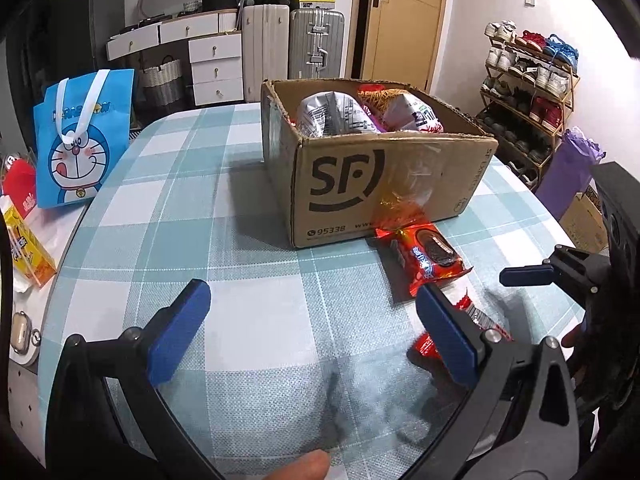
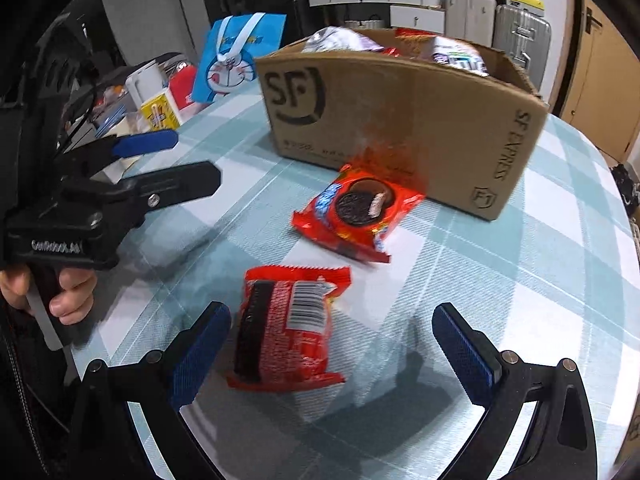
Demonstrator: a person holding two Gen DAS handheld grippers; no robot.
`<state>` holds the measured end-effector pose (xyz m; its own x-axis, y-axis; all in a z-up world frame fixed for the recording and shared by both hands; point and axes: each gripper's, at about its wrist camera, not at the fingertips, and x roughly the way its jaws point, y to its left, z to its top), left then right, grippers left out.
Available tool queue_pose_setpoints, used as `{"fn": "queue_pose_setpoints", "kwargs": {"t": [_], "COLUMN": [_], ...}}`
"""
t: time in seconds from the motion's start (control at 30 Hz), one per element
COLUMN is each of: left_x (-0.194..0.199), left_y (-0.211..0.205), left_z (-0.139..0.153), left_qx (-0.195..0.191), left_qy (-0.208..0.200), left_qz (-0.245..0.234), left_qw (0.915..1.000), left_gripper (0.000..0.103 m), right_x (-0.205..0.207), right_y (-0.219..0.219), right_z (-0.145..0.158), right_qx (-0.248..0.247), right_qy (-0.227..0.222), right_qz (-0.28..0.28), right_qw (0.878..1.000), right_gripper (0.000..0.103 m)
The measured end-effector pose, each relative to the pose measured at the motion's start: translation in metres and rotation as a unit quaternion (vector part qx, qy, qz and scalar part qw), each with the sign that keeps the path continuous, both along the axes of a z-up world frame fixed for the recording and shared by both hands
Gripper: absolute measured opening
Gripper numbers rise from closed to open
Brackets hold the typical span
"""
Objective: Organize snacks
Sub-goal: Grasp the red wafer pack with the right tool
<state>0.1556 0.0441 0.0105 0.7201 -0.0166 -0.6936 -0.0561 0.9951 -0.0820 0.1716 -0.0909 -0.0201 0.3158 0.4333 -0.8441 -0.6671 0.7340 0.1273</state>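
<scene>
An open SF cardboard box (image 1: 384,188) (image 2: 400,120) stands on the checked tablecloth with several snack bags inside. In front of it lies a red cookie pack (image 1: 430,258) (image 2: 356,208), with an orange motion-blur streak above it against the box wall. A second red pack (image 2: 288,328), barcode side up, lies between my right gripper's (image 2: 332,354) open fingers, close to the left one and not touching it. My left gripper (image 1: 316,332) (image 2: 196,160) hovers open over bare cloth; its right finger (image 1: 448,336) hides most of that second pack (image 1: 484,320).
A blue cartoon tote bag (image 1: 80,140) (image 2: 236,60) and a yellow carton (image 1: 28,248) (image 2: 160,114) sit off the table's left edge. Suitcases (image 1: 316,44), drawers and a shoe rack (image 1: 528,92) line the room behind. A purple bag (image 1: 568,172) stands to the right.
</scene>
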Motion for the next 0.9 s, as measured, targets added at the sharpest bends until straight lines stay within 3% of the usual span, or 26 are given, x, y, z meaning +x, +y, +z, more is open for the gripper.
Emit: {"fn": "queue_pose_setpoints", "kwargs": {"t": [0.13,0.37,0.63,0.7,0.83,0.9], "left_x": [0.002,0.004,0.005,0.005,0.005,0.005], "left_y": [0.001,-0.002,-0.002,-0.002,-0.003,-0.003], "left_z": [-0.002,-0.007,-0.011,-0.011,-0.011,-0.011], "left_qx": [-0.002,0.002,0.003,0.003,0.003,0.004], "left_qy": [0.002,0.007,0.011,0.011,0.011,0.01], "left_qz": [0.0,-0.005,-0.005,-0.004,-0.005,-0.006], "left_qw": [1.0,1.0,0.9999,0.9999,0.9999,0.9999], "left_gripper": [0.102,0.102,0.102,0.102,0.102,0.102], "right_x": [-0.001,0.012,0.005,0.005,0.006,0.006], "right_y": [0.003,-0.008,-0.008,-0.01,-0.014,-0.016], "right_z": [-0.004,-0.01,-0.009,-0.008,-0.006,-0.005], "right_qx": [-0.03,-0.04,-0.058,-0.055,-0.048,-0.045], "right_qy": [-0.007,0.002,-0.016,-0.015,-0.008,-0.007], "right_qz": [-0.002,-0.03,-0.013,-0.011,-0.006,-0.004], "right_qw": [1.0,0.999,0.998,0.998,0.999,0.999], "right_gripper": [0.102,0.102,0.101,0.098,0.081,0.08]}}
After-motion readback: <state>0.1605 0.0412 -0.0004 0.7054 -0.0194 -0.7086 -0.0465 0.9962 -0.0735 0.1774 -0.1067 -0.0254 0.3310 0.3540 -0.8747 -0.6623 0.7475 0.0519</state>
